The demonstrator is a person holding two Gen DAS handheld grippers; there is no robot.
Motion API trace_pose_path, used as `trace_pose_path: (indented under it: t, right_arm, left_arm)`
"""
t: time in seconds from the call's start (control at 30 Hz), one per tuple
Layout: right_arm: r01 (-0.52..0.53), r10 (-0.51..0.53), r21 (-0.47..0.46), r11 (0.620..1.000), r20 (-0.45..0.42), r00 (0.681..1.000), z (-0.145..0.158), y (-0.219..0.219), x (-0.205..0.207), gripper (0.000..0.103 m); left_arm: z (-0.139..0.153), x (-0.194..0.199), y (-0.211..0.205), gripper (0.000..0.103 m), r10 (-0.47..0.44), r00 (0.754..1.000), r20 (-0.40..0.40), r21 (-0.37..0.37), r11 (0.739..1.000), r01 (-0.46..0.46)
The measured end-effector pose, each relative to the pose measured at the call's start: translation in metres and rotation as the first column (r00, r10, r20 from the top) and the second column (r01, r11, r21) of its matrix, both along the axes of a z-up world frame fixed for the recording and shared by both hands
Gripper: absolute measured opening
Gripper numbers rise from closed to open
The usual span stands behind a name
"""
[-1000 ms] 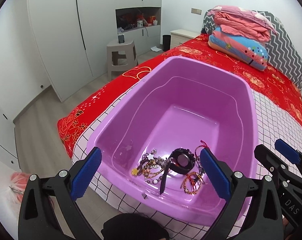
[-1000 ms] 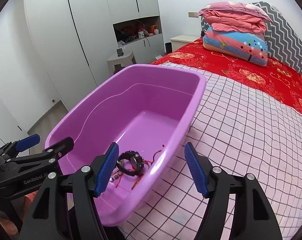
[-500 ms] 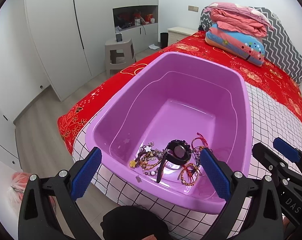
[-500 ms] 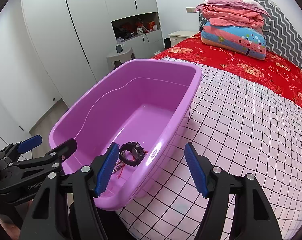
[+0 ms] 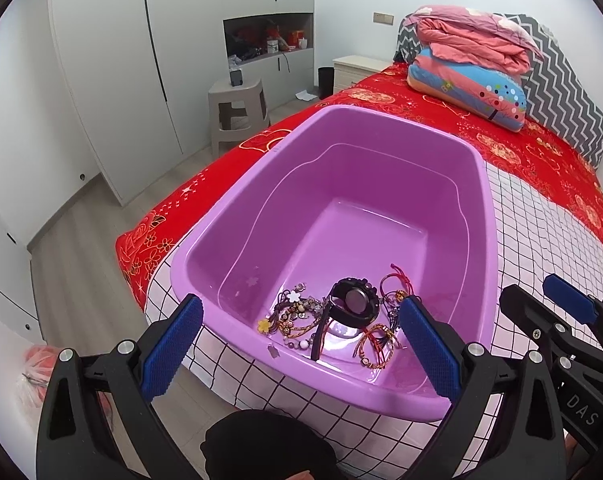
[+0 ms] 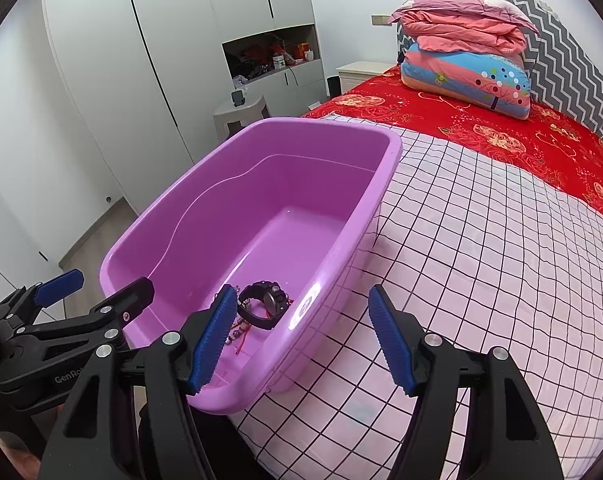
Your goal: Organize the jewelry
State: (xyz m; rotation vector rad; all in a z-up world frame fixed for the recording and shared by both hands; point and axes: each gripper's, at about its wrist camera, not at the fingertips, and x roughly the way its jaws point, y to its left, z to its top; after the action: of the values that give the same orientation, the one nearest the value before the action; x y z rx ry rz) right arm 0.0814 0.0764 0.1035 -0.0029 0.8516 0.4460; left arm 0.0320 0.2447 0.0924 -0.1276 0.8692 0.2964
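Observation:
A purple plastic tub (image 5: 381,114) stands on the bed. At its near end lies a jewelry heap: a black watch (image 5: 351,304), beaded bracelets with flower charms (image 5: 293,316) and red string bracelets (image 5: 375,338). My left gripper (image 5: 301,350) hovers open over the tub's near rim, its blue pads wide apart and gripping nothing. In the right wrist view the tub (image 6: 321,122) sits to the left with the watch (image 6: 263,308) showing inside. My right gripper (image 6: 303,346) is open and empty above the tub's near right corner. The near wall hides most of the jewelry there.
The tub rests on a pink checked cover (image 6: 481,260) over a red flowered sheet (image 5: 521,152). Folded quilts and pillows (image 5: 469,76) are stacked at the bed's head. A grey stool (image 5: 237,108) stands on the floor by white wardrobes. Dark clothing (image 5: 261,444) shows at the bottom edge.
Both views have drawn back slightly from the tub, so it looks a little smaller and farther. Jaws and jewelry are unchanged.

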Motion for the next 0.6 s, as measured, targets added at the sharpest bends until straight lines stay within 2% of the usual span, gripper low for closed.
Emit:
trace_pose_path:
  t: [0.6]
  right_arm:
    - [0.002, -0.002, 0.001, 1.0, -0.001, 1.0, 0.0001, -0.0031, -0.0031, 0.065]
  left_arm:
    - [-0.001, 0.0009, -0.0017, 0.097, -0.003, 1.0, -0.004, 0.005, 1.0, 0.003]
